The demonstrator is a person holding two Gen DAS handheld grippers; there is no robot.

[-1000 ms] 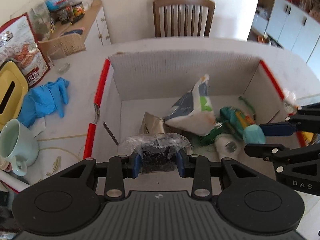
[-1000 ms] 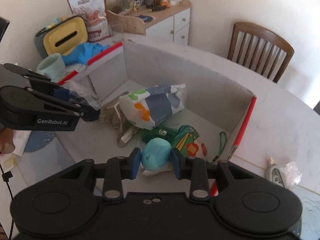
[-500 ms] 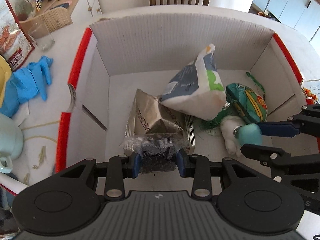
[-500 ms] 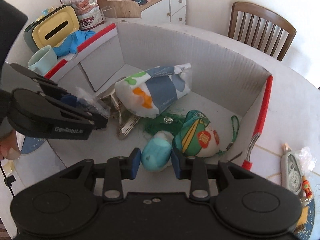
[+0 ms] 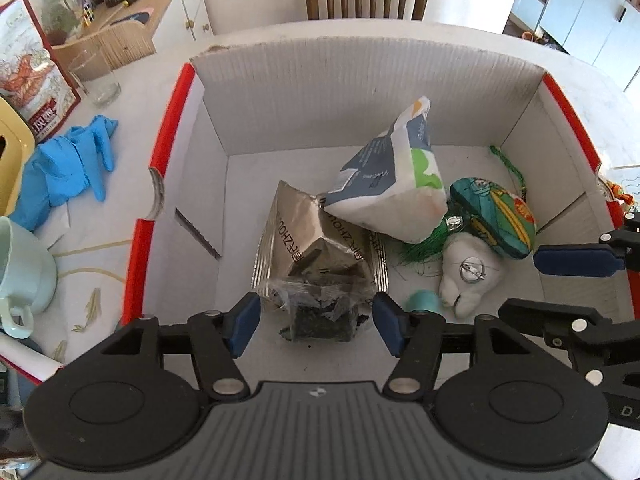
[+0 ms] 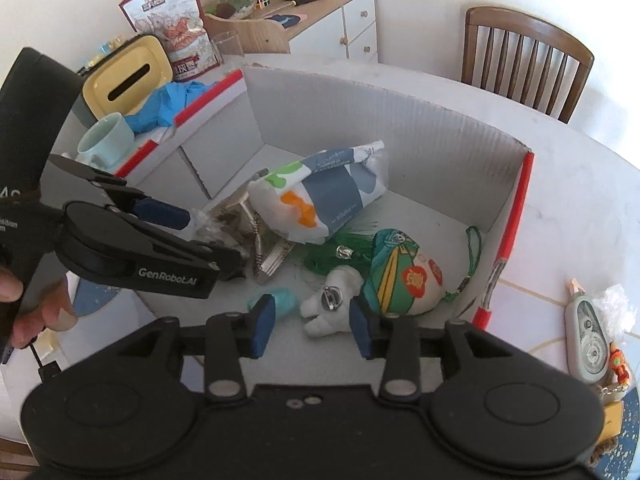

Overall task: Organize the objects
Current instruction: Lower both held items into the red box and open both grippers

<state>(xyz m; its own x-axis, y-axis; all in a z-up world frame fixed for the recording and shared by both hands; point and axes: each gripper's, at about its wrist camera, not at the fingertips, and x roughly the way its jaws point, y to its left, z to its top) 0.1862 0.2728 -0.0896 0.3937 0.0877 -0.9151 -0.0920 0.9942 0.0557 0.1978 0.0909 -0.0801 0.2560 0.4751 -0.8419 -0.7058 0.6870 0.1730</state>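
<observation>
Left claw [image 5: 316, 322]: jaws opening, pads now clear on both sides of the clear packet of dark leaves [image 5: 320, 312], which a second ago was pinched between them. The packet lies on the box floor between the pads, at 6 o'clock of the silver foil pouch [image 5: 316, 248] and touching its near edge.

Right claw [image 6: 308, 330]: jaws opening, nothing pressed between the pads. The small teal egg-shaped piece [image 6: 280, 298], gripped half a second ago, lies on the box floor just beyond the left pad, at 9 o'clock of the white plush tooth [image 6: 334, 304].

Meaning for the task: both items appear delivered into the cardboard box [image 5: 360, 80]; judged as two releases nearly complete, with both claws free for further items once withdrawn.

Other box contents: white, blue and green bag [image 5: 396, 184] at 1 o'clock of the foil pouch, leaning on it; green printed pouch [image 5: 492, 220] at 3 o'clock of the bag.

Worktop [image 5: 104, 232] outside the box: blue gloves [image 5: 64, 168], pale mug [image 5: 20, 268], drinking glass [image 5: 94, 76].

Hard to make out:
- teal piece half hidden behind a claw finger in both views
- packet's near end covered by the claw body
- pale mug cut off at the left wrist view's edge
- print on the foil pouch only partly legible
</observation>
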